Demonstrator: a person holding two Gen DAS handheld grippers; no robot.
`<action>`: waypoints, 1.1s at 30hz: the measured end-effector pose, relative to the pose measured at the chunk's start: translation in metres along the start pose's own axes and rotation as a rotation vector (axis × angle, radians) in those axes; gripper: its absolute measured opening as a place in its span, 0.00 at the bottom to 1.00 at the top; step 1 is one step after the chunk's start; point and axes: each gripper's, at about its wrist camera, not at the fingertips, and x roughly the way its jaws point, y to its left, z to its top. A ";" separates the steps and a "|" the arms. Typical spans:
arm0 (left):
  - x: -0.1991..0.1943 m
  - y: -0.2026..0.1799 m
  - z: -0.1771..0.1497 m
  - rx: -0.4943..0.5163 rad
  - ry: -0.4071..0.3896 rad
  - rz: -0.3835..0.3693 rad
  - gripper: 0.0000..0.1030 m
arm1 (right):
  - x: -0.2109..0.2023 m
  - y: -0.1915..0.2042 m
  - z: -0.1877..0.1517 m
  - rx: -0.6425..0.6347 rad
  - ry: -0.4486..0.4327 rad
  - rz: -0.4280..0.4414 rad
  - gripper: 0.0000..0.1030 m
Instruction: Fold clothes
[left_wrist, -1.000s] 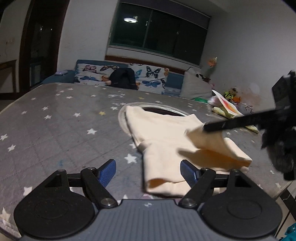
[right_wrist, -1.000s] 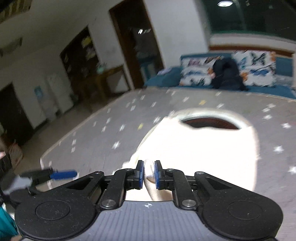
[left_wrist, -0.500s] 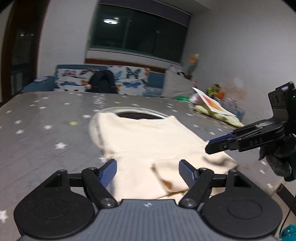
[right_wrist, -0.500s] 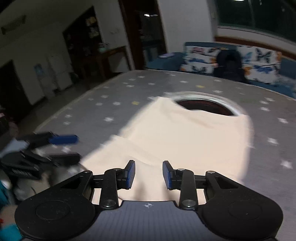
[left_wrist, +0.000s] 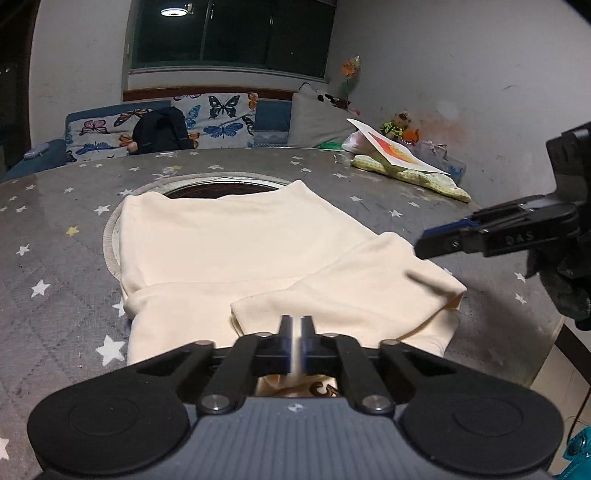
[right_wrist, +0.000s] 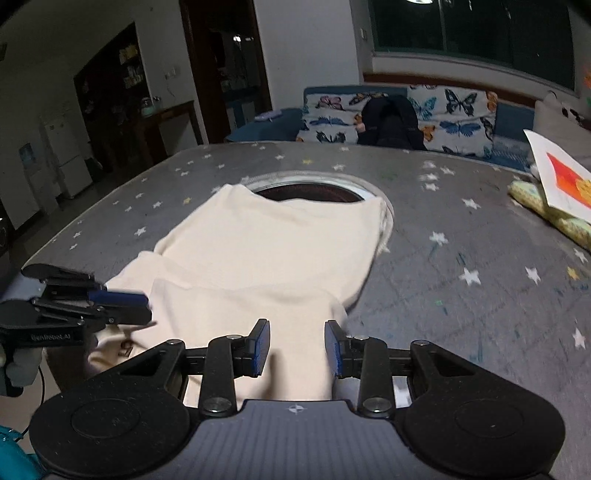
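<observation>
A cream garment (left_wrist: 236, 251) lies partly folded on the grey star-patterned table (left_wrist: 55, 229), both sleeves laid over its body. It also shows in the right wrist view (right_wrist: 266, 251). My left gripper (left_wrist: 296, 339) is shut on the garment's near edge, a thin strip of cloth between its jaws. It also shows at the left of the right wrist view (right_wrist: 122, 306). My right gripper (right_wrist: 297, 347) is open and empty over the near fold. It also shows at the right of the left wrist view (left_wrist: 436, 240).
A round opening (left_wrist: 221, 182) in the table lies under the garment's far edge. A patterned cloth with a paper sheet (left_wrist: 402, 162) sits at the table's far right. A sofa with butterfly cushions and a black bag (left_wrist: 162, 129) stands behind.
My left gripper has closed on the garment's near edge. My right gripper let go of the sleeve, which now lies folded over the body, and has opened wider.
</observation>
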 end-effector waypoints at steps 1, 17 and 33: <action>-0.001 0.000 0.001 0.002 -0.006 0.004 0.00 | 0.003 -0.001 0.002 0.005 -0.008 0.003 0.34; 0.019 0.008 0.015 0.001 0.011 0.053 0.46 | 0.004 -0.029 -0.013 0.153 -0.020 -0.038 0.41; -0.006 0.017 0.039 -0.017 -0.118 0.062 0.00 | -0.005 -0.024 -0.021 0.146 -0.040 -0.038 0.46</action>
